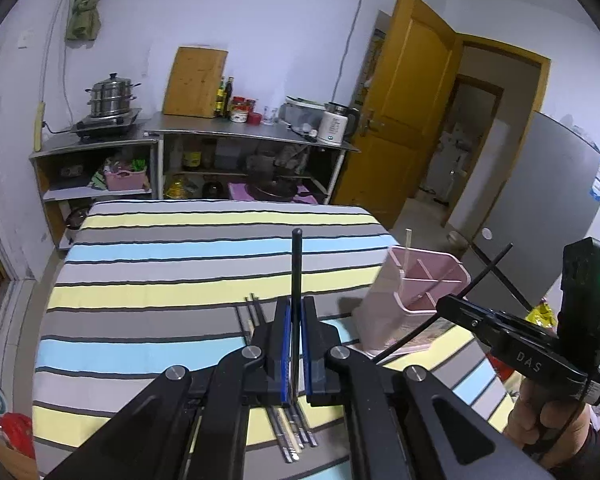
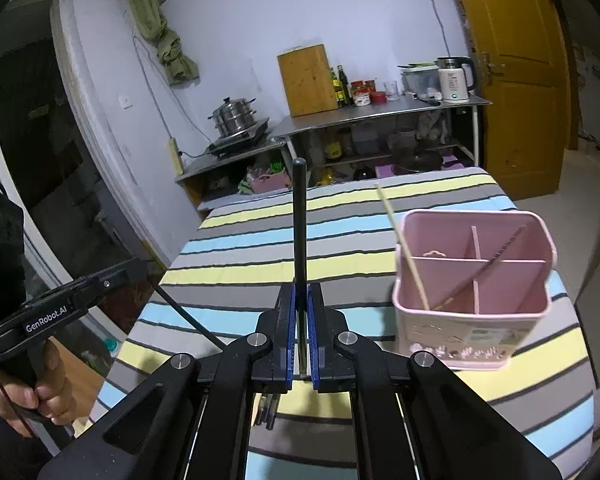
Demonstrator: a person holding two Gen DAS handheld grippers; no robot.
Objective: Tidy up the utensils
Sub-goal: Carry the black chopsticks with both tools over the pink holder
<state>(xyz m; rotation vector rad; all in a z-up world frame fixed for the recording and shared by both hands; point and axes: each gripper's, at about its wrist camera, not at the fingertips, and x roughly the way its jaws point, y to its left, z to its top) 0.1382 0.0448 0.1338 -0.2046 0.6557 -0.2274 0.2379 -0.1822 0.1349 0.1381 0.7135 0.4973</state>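
Note:
In the left wrist view my left gripper (image 1: 296,305) is shut on a black chopstick (image 1: 296,264) that stands straight up between the blue pads. Several chopsticks (image 1: 292,436) lie on the striped cloth beneath it. The pink utensil holder (image 1: 412,296) stands to the right. My right gripper (image 2: 299,293) is likewise shut on an upright black chopstick (image 2: 299,220). The pink holder (image 2: 472,280), divided into compartments, sits just right of it with a wooden chopstick (image 2: 405,248) and a dark chopstick (image 2: 488,265) leaning inside. Each gripper, held by a hand, shows in the other's view.
The table wears a striped cloth (image 1: 180,264) in yellow, blue and grey. Behind it stands a metal shelf (image 1: 252,130) with a steamer pot (image 1: 110,96), a wooden cutting board (image 1: 194,82), bottles and a kettle (image 1: 334,124). A yellow door (image 1: 412,104) and a grey fridge (image 1: 540,200) are at right.

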